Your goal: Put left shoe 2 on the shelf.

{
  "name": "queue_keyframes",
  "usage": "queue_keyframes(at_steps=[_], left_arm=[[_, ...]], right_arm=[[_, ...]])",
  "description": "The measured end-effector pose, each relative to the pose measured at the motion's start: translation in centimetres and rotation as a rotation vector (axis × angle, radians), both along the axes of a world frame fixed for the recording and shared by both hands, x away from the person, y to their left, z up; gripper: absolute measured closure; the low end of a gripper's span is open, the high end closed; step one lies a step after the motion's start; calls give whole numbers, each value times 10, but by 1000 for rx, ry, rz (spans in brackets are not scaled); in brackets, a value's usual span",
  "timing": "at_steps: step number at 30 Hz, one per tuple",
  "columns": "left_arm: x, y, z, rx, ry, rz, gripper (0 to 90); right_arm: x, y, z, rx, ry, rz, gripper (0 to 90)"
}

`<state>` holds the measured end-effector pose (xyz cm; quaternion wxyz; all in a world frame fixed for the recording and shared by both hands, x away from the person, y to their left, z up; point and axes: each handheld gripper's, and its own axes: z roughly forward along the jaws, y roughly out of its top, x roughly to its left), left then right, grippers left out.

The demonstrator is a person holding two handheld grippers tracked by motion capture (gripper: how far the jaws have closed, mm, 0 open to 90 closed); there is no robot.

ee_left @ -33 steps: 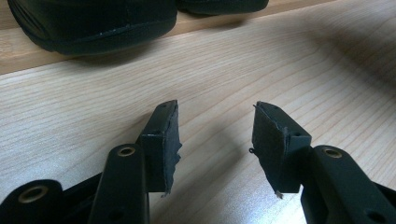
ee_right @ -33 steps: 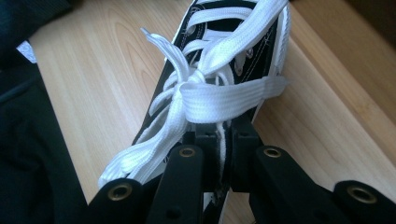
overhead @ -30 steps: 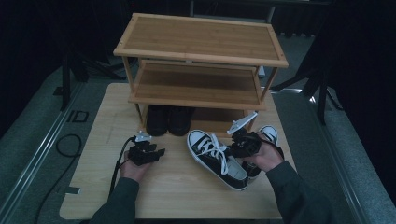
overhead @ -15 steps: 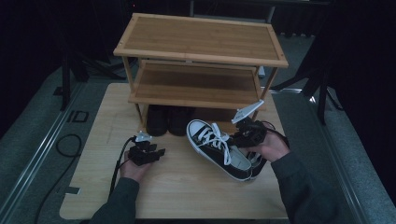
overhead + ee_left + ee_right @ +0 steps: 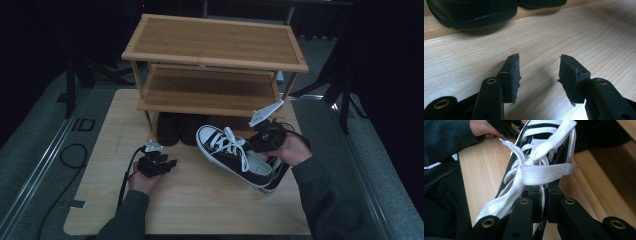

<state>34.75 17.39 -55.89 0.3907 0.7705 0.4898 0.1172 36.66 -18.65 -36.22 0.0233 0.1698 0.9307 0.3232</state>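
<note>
A black canvas sneaker (image 5: 232, 152) with a white toe cap and white laces hangs tilted above the wooden table (image 5: 200, 200), its toe pointing at the rack. My right gripper (image 5: 261, 140) is shut on the sneaker's upper edge beside the laces (image 5: 541, 172), as the right gripper view shows with both jaws (image 5: 544, 191) pressed on the canvas. My left gripper (image 5: 167, 162) rests low over the table at front left, open and with nothing in it; its pads (image 5: 511, 72) stand apart over bare wood.
A two-shelf bamboo shoe rack (image 5: 215, 65) stands at the back of the table. A pair of black shoes (image 5: 172, 127) sits under its lower shelf, close ahead of the left gripper (image 5: 474, 12). Part of another sneaker (image 5: 276, 172) lies under the right hand.
The right gripper has raised the sneaker off the table and carried it a little toward the rack. The left gripper has stayed put.
</note>
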Motion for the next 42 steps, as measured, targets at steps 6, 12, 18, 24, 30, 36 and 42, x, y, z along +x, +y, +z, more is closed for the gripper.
queue_keyframes(at_steps=[6,12,18,24,30,36,42], left_arm=[[0,0,0,2,0,-1,513],[0,0,0,1,0,-2,513],[0,-1,0,-2,-3,-2,513],[0,0,0,-5,-1,-4,514],[1,0,-1,-8,-1,-6,514],[1,0,-1,-10,-1,-5,514],[1,1,0,-15,4,-8,514]], right_arm=[[3,-1,5,24,-9,9,855],[7,-6,19,88,-14,8,856],[6,-3,39,94,-60,-3,856],[13,2,49,98,-80,-44,856],[27,7,55,130,-101,-134,856],[43,12,54,169,-119,-252,856],[54,13,50,190,-138,-344,855]])
